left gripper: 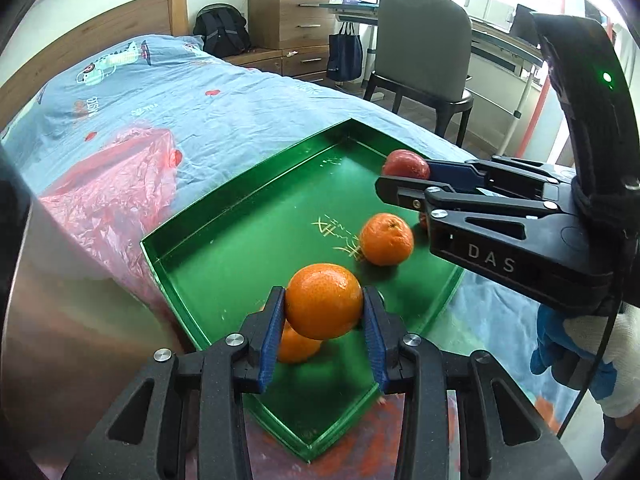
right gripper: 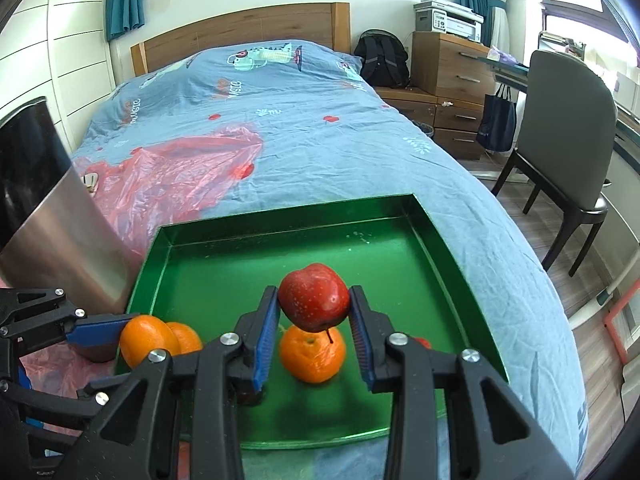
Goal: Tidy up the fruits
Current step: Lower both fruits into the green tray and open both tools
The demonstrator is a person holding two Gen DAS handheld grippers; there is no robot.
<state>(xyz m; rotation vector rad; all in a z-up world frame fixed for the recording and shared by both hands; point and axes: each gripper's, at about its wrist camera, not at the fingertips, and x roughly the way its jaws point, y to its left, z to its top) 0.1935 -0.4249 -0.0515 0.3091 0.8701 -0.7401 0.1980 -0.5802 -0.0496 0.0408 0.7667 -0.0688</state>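
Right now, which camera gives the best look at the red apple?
The right wrist view: the apple sits central, held in the right gripper. The left wrist view shows only part of it, behind that gripper's fingers.

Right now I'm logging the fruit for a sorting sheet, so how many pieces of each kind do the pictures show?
Oranges: 3, one in the left gripper, one under it, one loose in the green tray.
Red apples: 1, in the right gripper.
Unidentified red bit by the right gripper: 1, mostly hidden.
Total: 4 identified.
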